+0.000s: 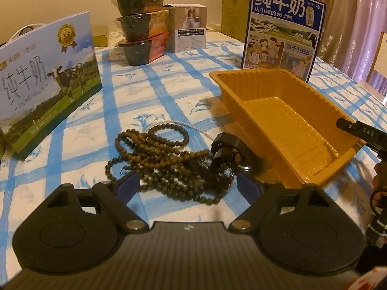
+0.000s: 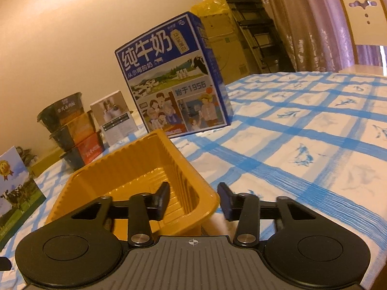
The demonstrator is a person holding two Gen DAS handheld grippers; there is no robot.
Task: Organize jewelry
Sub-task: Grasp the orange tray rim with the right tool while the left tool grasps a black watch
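nothing in the tray yet; sorting about to begin

progress. the yellow tray (image 1: 285,120) stands empty on the blue-checked tablecloth (image 1: 169,89); both views show its ribbed floor bare. all the jewelry lies in one heap (image 1: 169,162) on the cloth just beside the tray's near left corner: several strands of brown wooden beads, a darker green-brown strand nearest the camera, a thin white string of tiny beads (image 1: 179,123) behind them, and a chunky black piece (image 1: 222,154) on top. judged from this, no item has been moved and the whole job remains.

grippers. left gripper (image 1: 187,181) hangs over the near edge of the heap, jaws spread wide, blue pads either side of the beads, nothing pinched. right gripper (image 2: 193,199) straddles the tray's near right corner: one finger inside the tray, the other outside over the cloth, a gap to the wall on both sides, so it is not yet clamped. my read is that it means to steady the tray while the left picks.

hard to make out. the strands are tangled; how many there are i cannot count. the black piece could be a bangle or a watch, unclear. the right gripper's tip only just enters the left view at the edge. milk cartons (image 2: 174,82), stacked bowls (image 1: 140,24) and a small box stand behind, apart from the work.
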